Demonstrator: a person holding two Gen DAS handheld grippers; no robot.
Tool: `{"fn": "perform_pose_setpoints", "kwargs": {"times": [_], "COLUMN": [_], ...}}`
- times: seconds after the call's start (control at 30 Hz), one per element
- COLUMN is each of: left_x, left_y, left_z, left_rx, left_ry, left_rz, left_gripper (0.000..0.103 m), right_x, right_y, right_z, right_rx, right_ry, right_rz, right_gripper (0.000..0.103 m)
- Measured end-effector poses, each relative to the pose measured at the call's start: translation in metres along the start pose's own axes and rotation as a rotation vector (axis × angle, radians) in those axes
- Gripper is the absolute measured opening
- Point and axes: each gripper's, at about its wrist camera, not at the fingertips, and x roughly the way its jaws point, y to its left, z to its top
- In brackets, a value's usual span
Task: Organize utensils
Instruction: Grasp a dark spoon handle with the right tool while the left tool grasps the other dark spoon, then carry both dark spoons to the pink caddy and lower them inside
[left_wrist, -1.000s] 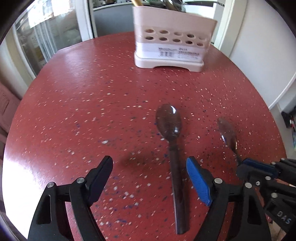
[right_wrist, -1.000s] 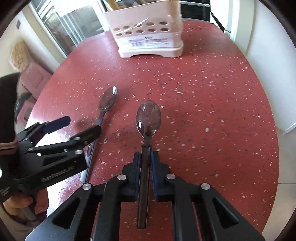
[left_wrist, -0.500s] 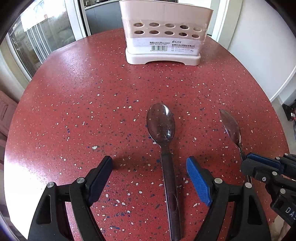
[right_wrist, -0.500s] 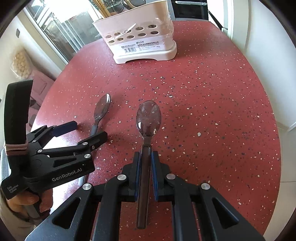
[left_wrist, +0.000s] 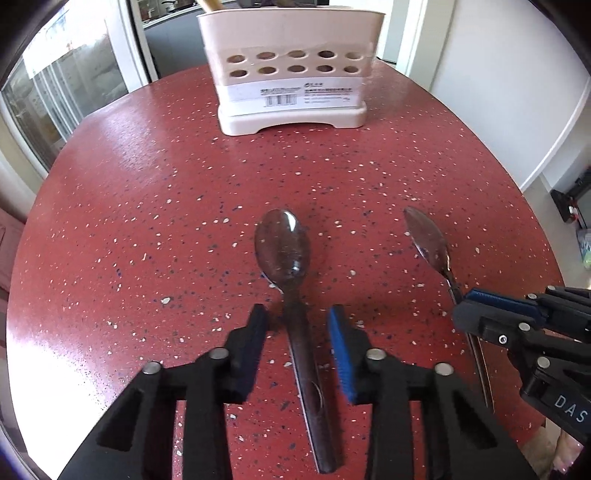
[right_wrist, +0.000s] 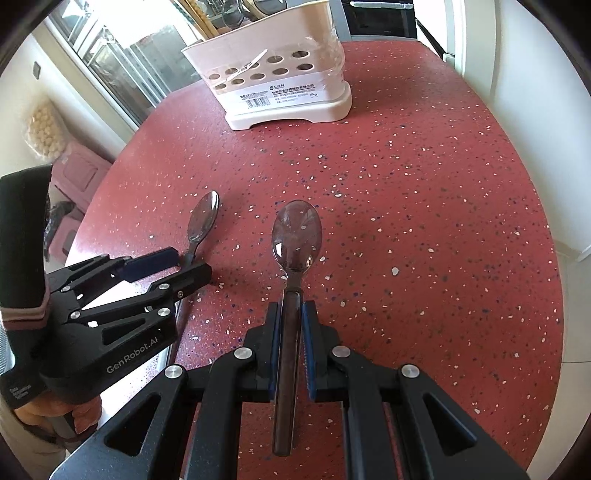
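We see table (left_wrist: 147, 192): glossy red speckled stone-like top. Two spoons (left_wrist: 282, 251) (right_wrist: 295, 236): polished mirror-bright metal. Utensil caddy (left_wrist: 291, 74): smooth matt cream plastic, paper barcode label. Hand-held gripper fingers (left_wrist: 341, 354): matt black plastic, ribbed blue pads.

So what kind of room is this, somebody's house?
Probably a home kitchen or dining area. A round red speckled table carries a cream cutlery drainer already holding utensils, two spoons lie loose in front, and glass doors stand behind.

two steel spoons (left_wrist: 282, 247) (right_wrist: 295, 236), cream caddy (left_wrist: 291, 81) upright
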Motion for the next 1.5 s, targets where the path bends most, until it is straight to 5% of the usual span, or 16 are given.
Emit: {"fn": "perform_pose_setpoints", "kwargs": {"times": [0.13,0.47,1.03,1.5], "left_x": [-0.001,-0.006,-0.064,-0.111], "left_y": [0.000,0.002,0.036,0.063], "left_z": [-0.001,-0.007,-0.004,0.058], "left_rx": [0.010,-0.003,-0.161,-0.218], "left_ry": [0.001,-0.030,-0.302,-0.485], "left_rz": [-0.005,-0.019,-0.066,-0.080], "left_gripper": [0.042,0.042,0.042,0.042], "right_x": [-0.002,-0.006,-0.038,-0.086], "right_y": [-0.002,-0.004,-0.003,0.006], "right_z": [0.000,0.002,0.015,0.074], "right_rx": [0.006,0.009,-0.032,-0.089], "right_ry": [-0.003,-0.012,-0.139,-0.323], "right_rz": [0.001,0.005,0.125,0.167], "right_gripper": [0.012,0.012,0.012,0.012]}}
